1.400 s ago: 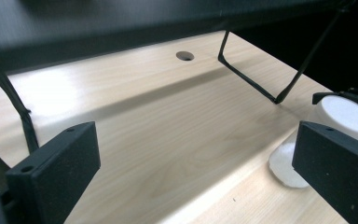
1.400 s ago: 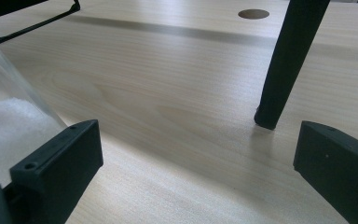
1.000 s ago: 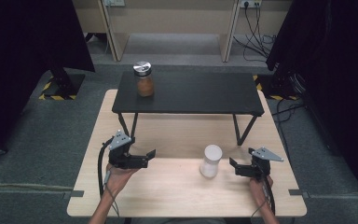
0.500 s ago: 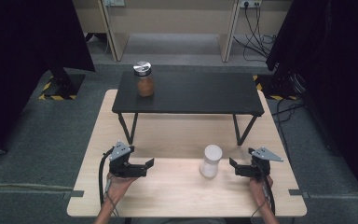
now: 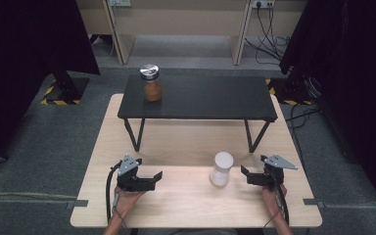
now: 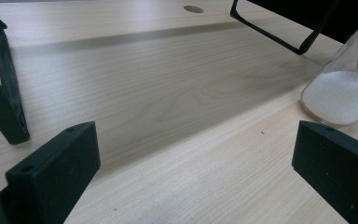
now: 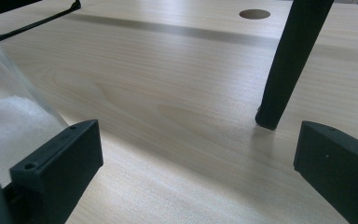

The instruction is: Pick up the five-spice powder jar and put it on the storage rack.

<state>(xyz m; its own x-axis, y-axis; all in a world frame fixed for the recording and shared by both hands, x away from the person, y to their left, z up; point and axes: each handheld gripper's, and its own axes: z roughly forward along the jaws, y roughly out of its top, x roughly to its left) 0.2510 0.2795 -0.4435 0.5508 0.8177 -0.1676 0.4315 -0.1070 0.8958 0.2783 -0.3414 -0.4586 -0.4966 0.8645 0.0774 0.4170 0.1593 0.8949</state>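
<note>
A clear jar of white powder (image 5: 222, 168) with a white lid stands on the wooden table (image 5: 186, 142), near its front right. The same jar (image 6: 342, 88) shows at the right edge of the left gripper view and at the left edge (image 7: 9, 126) of the right gripper view. My left gripper (image 5: 155, 178) rests low on the table at the front left, jaws wide apart, nothing between them. My right gripper (image 5: 245, 175) sits just right of the jar, also open and empty. A second jar (image 5: 152, 84) with brown contents and a metal lid stands on the black shelf (image 5: 210, 100).
The black shelf stands on thin metal legs (image 5: 133, 134) across the middle of the table; one leg (image 7: 291, 60) rises just ahead of my right gripper. A cable hole (image 7: 254, 14) lies in the tabletop behind it. Grey carpet and dark curtains surround the table.
My left gripper has slid back toward the table's front edge and a little to the right. The right gripper and both jars have stayed put.
</note>
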